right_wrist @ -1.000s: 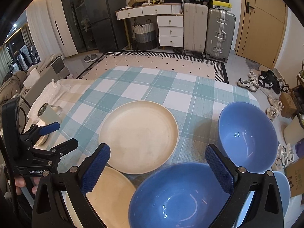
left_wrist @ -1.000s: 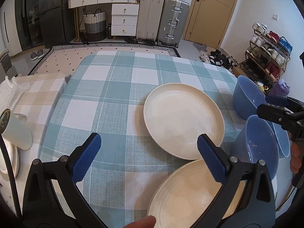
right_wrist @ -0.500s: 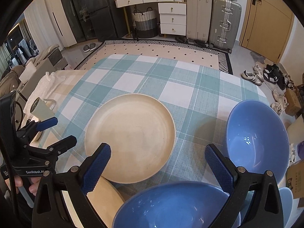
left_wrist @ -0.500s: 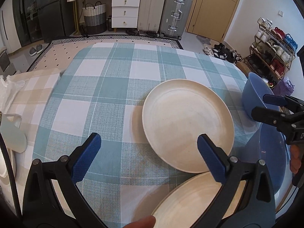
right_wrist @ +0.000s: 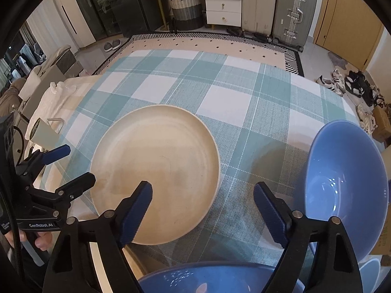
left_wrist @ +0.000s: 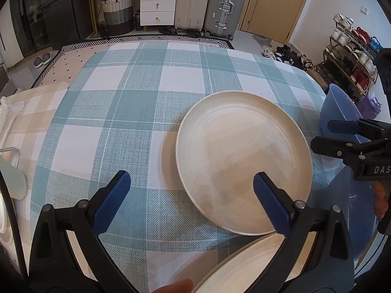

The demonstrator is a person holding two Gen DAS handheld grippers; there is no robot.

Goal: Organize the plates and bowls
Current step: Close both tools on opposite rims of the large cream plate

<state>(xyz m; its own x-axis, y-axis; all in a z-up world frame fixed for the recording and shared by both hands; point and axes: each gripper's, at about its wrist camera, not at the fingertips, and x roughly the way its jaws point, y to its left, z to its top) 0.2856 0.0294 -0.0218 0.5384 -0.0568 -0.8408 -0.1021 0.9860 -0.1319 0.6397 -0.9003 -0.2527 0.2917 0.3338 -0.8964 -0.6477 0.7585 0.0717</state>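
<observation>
Both grippers have their jaws apart with nothing held; the right gripper point(right_wrist: 202, 195) has just been closing a little. It and the left gripper point(left_wrist: 190, 185) hover over the cream plate point(left_wrist: 242, 161) on the checked tablecloth point(left_wrist: 122, 112), with a blue bowl point(right_wrist: 347, 185) beside the plate.

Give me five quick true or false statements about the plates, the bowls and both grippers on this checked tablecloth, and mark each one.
1. The far cream plate lies flat on the checked tablecloth. True.
2. The right gripper is clamped on a plate rim. False: its jaws have just been closing but stand apart with nothing between them.
3. The far blue bowl sits right of that plate, apart from it. True.
4. The left gripper holds a mug. False: it is open and empty.
5. A bowl is stacked on the far cream plate. False: the plate is bare.
</observation>
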